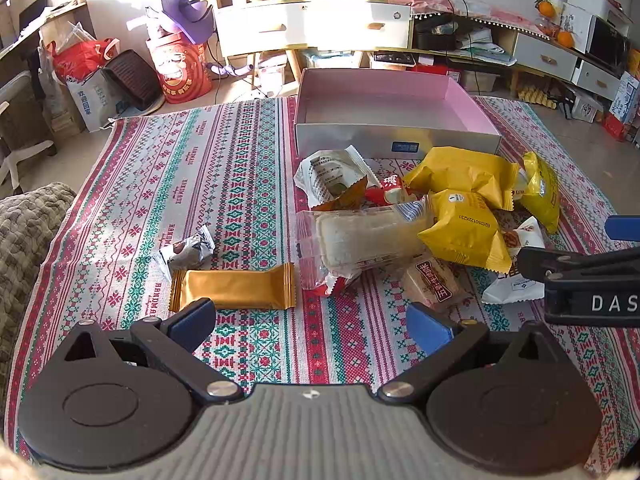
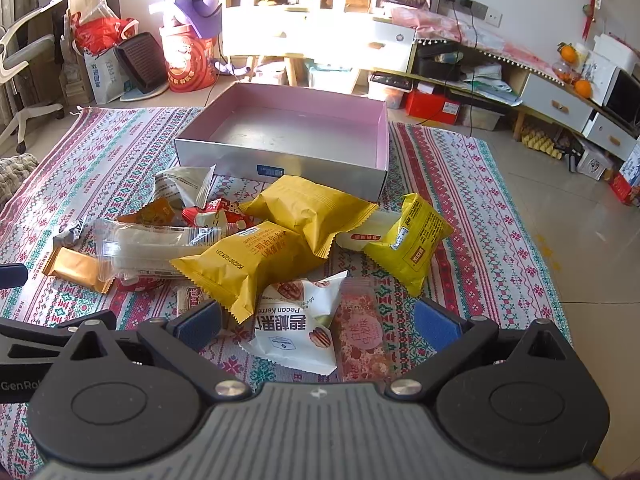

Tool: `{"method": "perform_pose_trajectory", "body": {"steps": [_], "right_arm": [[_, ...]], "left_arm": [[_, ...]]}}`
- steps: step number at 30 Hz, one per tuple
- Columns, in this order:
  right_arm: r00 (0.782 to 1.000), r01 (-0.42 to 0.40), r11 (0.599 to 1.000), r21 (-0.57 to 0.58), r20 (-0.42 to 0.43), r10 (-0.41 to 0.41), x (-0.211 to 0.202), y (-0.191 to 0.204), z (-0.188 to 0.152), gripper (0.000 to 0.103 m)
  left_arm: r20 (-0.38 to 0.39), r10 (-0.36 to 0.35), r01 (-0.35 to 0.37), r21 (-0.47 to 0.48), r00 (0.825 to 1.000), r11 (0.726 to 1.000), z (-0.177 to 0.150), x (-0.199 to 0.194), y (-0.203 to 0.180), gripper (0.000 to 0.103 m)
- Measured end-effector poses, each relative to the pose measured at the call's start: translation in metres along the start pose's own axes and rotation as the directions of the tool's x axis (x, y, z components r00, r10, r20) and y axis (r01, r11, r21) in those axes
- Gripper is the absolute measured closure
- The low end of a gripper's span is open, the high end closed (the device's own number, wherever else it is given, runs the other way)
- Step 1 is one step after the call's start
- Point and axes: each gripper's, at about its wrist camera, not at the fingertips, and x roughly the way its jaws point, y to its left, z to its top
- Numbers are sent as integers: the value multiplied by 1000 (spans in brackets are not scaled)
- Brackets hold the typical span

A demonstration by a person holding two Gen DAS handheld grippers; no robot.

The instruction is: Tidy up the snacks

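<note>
A pile of snack packets lies on the patterned cloth in front of an empty pink-lined box (image 1: pixel 394 138) (image 2: pixel 280 160). Yellow pouches (image 1: pixel 464 232) (image 2: pixel 244 260), a clear-wrapped cake (image 1: pixel 360 240) (image 2: pixel 156 248), a gold bar (image 1: pixel 236 288) (image 2: pixel 76 268) and a small silver packet (image 1: pixel 186 250) sit in it. My left gripper (image 1: pixel 312 326) is open above bare cloth, just short of the gold bar. My right gripper (image 2: pixel 318 326) is open over a white pecan packet (image 2: pixel 294 324) and a pink speckled bar (image 2: pixel 362 334).
The patterned cloth (image 1: pixel 224 168) (image 2: pixel 460 208) covers the floor. A knitted grey cushion (image 1: pixel 28 232) lies at the left edge. Cabinets (image 1: pixel 316 24), bags (image 1: pixel 84 60) and a red tub (image 2: pixel 190 64) stand beyond the cloth. The right gripper's body (image 1: pixel 588 284) shows in the left wrist view.
</note>
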Motion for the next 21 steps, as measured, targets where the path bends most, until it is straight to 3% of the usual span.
{"method": "perform_pose_trajectory", "body": {"steps": [21], "right_arm": [[1000, 19, 1000, -5, -17, -19, 1, -7, 6, 0]], "left_arm": [[-7, -6, 6, 6, 1000, 1000, 4, 1, 6, 0]]}}
